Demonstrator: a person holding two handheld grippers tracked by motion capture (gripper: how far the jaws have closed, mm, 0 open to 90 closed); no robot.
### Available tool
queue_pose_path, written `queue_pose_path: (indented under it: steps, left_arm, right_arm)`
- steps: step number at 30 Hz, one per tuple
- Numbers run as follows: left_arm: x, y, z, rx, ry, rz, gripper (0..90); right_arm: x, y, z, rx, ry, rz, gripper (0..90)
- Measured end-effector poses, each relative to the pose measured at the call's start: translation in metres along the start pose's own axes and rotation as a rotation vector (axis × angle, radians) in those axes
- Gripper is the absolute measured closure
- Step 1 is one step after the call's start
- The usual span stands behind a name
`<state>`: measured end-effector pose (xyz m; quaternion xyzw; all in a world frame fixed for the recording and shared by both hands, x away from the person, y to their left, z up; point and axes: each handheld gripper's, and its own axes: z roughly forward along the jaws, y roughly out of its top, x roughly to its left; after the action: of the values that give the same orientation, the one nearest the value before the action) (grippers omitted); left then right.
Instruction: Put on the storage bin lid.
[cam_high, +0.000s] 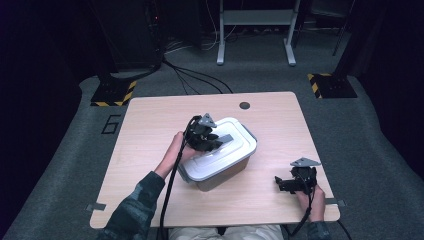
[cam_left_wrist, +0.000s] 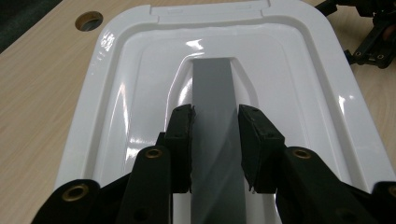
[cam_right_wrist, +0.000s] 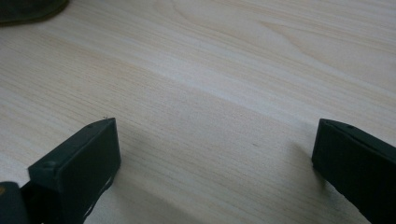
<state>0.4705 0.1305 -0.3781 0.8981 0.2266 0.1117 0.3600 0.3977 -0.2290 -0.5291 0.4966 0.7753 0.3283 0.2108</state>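
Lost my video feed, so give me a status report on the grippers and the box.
Left gripper shut on the grey handle of the white lid. Right gripper open, resting on the table. Nothing in the way.

A lab or test room: grey carpet, hazard-striped stand bases, trailing floor cables, and a lone wooden surface.

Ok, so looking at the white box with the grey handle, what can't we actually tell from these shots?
- What the box holds: the shut white lid covers it.
- The near end of the grey handle: in the left gripper view the left gripper clamps it and the bottom edge cuts it off.
- Any side latches: too small in the high view.
- The right gripper shows open jaws over bare table; its body is cut off.
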Motion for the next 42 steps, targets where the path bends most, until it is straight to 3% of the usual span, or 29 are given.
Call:
queue_pose_path:
  steps: [8, 14, 24, 28, 32, 39, 42]
  left_arm:
    - [-0.001, -0.003, 0.001, -0.002, -0.017, -0.010, 66.4]
    - [-0.005, -0.004, 0.003, 0.010, -0.008, -0.008, 66.3]
    - [-0.005, -0.007, 0.003, -0.014, 0.005, -0.023, 65.0]
    - [-0.004, -0.008, 0.002, -0.024, 0.014, -0.043, 50.4]
    - [-0.002, -0.009, -0.004, -0.034, 0.039, -0.061, 30.4]
    - [0.002, -0.017, -0.023, -0.055, 0.100, -0.100, 15.8]
    - [0.004, -0.021, -0.031, -0.066, 0.117, -0.112, 14.4]
  right_arm:
    - [0.000, 0.000, 0.000, -0.001, 0.001, 0.002, 0.3]
    - [0.000, 0.000, 0.000, -0.001, 0.001, 0.000, 0.3]
    - [0.000, 0.000, 0.000, 0.000, 0.001, 0.000, 0.3]
    - [0.000, 0.000, 0.000, 0.000, 0.002, 0.000, 0.3]
    - [0.000, 0.000, 0.000, -0.001, -0.001, 0.001, 0.3]
    - [0.000, 0.000, 0.000, 0.000, -0.002, 0.000, 0.3]
    - [0.000, 0.000, 0.000, -0.001, 0.001, 0.000, 0.3]
